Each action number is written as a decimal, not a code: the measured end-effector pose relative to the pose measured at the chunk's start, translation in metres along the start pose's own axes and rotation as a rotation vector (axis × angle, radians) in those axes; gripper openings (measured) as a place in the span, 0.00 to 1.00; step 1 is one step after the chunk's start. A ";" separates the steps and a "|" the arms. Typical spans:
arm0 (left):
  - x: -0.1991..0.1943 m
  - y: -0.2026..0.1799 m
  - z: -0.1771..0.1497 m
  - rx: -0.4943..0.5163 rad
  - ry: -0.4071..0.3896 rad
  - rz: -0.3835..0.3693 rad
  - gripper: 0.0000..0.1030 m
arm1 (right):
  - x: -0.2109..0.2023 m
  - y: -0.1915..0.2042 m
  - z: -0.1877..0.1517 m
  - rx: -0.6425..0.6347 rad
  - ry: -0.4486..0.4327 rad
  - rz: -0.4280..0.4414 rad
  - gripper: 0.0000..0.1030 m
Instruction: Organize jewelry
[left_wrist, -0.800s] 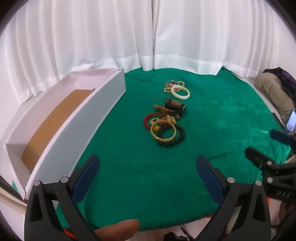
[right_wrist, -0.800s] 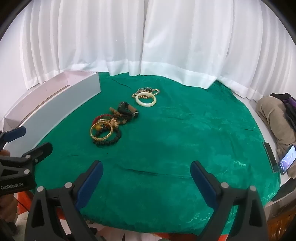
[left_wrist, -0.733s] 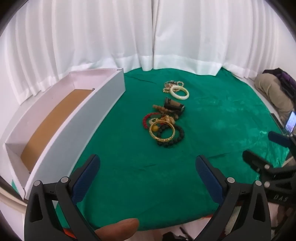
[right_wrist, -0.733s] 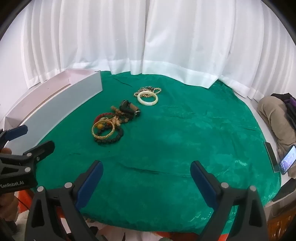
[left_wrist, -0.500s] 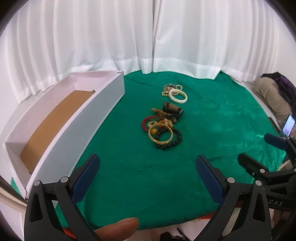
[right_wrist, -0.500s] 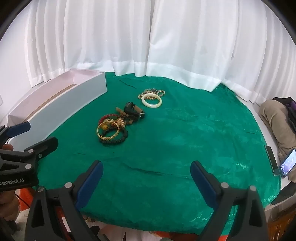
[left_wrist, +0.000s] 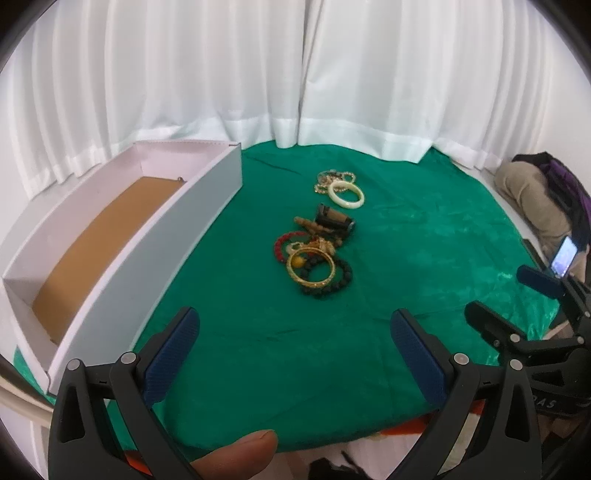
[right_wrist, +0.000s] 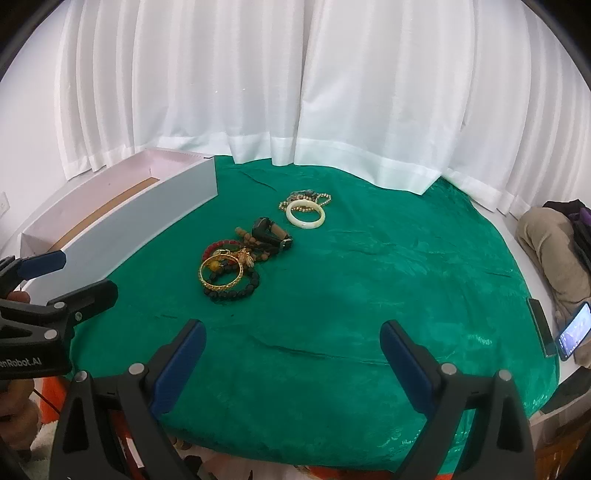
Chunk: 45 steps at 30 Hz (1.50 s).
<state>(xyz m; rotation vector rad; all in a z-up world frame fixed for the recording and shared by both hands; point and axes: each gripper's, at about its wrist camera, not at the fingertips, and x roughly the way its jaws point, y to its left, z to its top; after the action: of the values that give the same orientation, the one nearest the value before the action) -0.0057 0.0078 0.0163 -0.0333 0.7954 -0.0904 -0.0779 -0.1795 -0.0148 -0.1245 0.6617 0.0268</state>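
Left wrist view. The left gripper (left_wrist: 293, 334), with black arms and blue ribbed pads, hangs with its jaws wide apart and nothing between them, above the near part of the green velvet cloth (left_wrist: 424, 258). The jewelry lies well ahead of it in two groups. The nearer heap holds a gold filigree bangle (left_wrist: 311, 266) resting on a black beaded bracelet (left_wrist: 332, 282), with a red beaded bracelet (left_wrist: 286, 242) touching them and a dark watch-like band (left_wrist: 334, 220) just behind. Further off, a cream ring bangle (left_wrist: 346, 194) lies on a gold chain (left_wrist: 325, 182). The long white open box with a brown cardboard floor (left_wrist: 92, 240) stands to the left, holding no jewelry that can be seen.

Right wrist view. The right gripper (right_wrist: 291, 349), of the same make, is likewise spread and empty, short of the heap.

Risks, as judged:
- The nearer pieces overlap. Closing on the gold filigree bangle may catch the black beads beneath and drag several pieces along.
- The bangles lie flat; pads coming down at a slant may slide off the rim or pinch the cloth.
- Both tools sit close together at the near edge; a joint reach for the heap risks a clash.
- The box wall is tall: a low carry could strike it.
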 end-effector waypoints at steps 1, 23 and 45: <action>0.000 0.000 0.001 0.006 0.001 0.006 1.00 | 0.000 0.000 0.000 0.000 0.000 0.002 0.94; -0.001 -0.004 -0.004 0.038 0.008 0.036 1.00 | -0.003 0.000 -0.002 0.017 0.010 -0.009 0.94; 0.007 0.000 -0.003 0.032 0.033 0.037 1.00 | -0.002 0.001 -0.001 0.016 0.019 -0.009 0.94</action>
<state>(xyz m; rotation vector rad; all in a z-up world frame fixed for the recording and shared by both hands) -0.0034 0.0068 0.0092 0.0131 0.8272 -0.0683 -0.0801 -0.1786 -0.0143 -0.1130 0.6804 0.0113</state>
